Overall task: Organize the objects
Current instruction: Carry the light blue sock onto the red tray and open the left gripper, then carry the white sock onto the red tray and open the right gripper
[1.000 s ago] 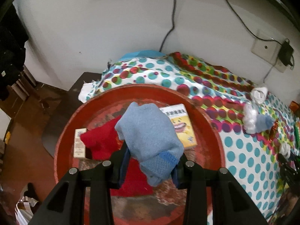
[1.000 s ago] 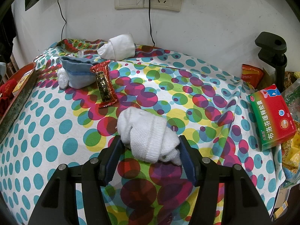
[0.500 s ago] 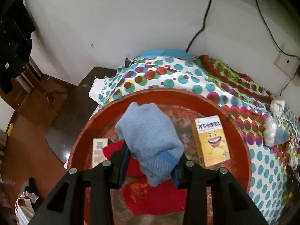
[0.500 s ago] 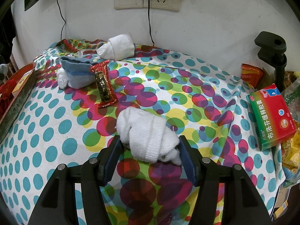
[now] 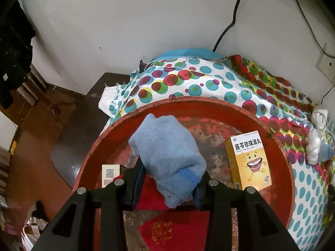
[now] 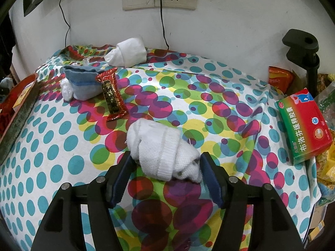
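The left gripper (image 5: 169, 185) holds a blue sock (image 5: 169, 156) over the red tray (image 5: 280, 152); its jaws have just been opening a little. A yellow box (image 5: 249, 163) lies in the tray. The right gripper (image 6: 165, 177) has a white sock (image 6: 161, 148) between its jaws on the counter (image 6: 62, 146). Those jaws have just been opening, and the pads look just off the sock.

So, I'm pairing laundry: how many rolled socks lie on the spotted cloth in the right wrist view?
3: a white roll nearest the camera, another white roll by the back wall, a blue-and-white roll beside the red candy wrapper. More may lie outside the frame.
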`<state>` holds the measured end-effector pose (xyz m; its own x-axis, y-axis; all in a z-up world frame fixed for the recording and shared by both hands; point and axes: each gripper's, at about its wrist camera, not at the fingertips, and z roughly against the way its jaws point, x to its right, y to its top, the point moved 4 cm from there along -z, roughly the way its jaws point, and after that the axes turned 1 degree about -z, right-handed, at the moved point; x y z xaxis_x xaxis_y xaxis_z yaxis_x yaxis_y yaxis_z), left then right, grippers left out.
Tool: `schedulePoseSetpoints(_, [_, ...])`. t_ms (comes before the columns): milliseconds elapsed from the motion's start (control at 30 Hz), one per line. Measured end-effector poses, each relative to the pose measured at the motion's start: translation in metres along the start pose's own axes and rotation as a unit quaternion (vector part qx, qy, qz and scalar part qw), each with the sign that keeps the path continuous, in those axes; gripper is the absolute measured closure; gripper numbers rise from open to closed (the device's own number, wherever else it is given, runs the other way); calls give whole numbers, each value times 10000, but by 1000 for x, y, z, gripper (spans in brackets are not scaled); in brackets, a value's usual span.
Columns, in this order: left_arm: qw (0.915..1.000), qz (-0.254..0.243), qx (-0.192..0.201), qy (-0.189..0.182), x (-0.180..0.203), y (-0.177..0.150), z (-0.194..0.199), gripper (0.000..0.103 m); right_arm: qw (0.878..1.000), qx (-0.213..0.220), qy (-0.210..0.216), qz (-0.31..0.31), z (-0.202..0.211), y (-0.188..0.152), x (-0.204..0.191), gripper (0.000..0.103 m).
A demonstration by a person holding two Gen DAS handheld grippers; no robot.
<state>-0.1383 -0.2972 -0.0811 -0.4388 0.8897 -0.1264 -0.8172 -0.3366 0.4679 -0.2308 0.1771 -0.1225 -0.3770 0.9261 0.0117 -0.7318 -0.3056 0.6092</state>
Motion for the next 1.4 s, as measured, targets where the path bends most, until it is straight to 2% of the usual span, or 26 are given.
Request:
schedulePoseSetpoints(133, [9998, -128, 62, 118, 3, 1, 0, 63, 10000, -3, -11, -8, 0, 0, 0, 39])
schedulePoseSetpoints(200, [9999, -136, 63, 0, 4, 2, 1, 57, 10000, -7, -19, -20, 0, 0, 1, 39])
schedulePoseSetpoints(300, [9998, -98, 78, -180, 3, 2, 5, 54, 10000, -10, -46, -27, 0, 1, 1, 38])
schedulePoseSetpoints(533, [9995, -184, 268, -22, -4, 2, 23, 54, 10000, -9, -82, -19, 0, 1, 1, 37])
schedulePoseSetpoints(733, [9990, -288, 341, 88, -16, -19, 36, 53, 9998, 12, -186, 49, 1, 2, -2, 37])
schedulePoseSetpoints(900, [9989, 69, 460, 53, -44, -42, 48, 53, 9993, 50, -344, 165, 3, 2, -6, 37])
schedulePoseSetpoints(1100, [9980, 236, 493, 320, -64, -67, 59, 54, 9993, 40, -340, 112, 4, 3, -5, 37])
schedulePoseSetpoints(1267, [9985, 386, 369, 128, -69, -84, 64, 54, 9993, -107, -351, -54, 1, 5, -4, 37])
schedulePoseSetpoints(1400, [9988, 304, 372, 38, -68, -84, 71, 54, 9987, -171, -475, 7, 4, 8, -11, 37])
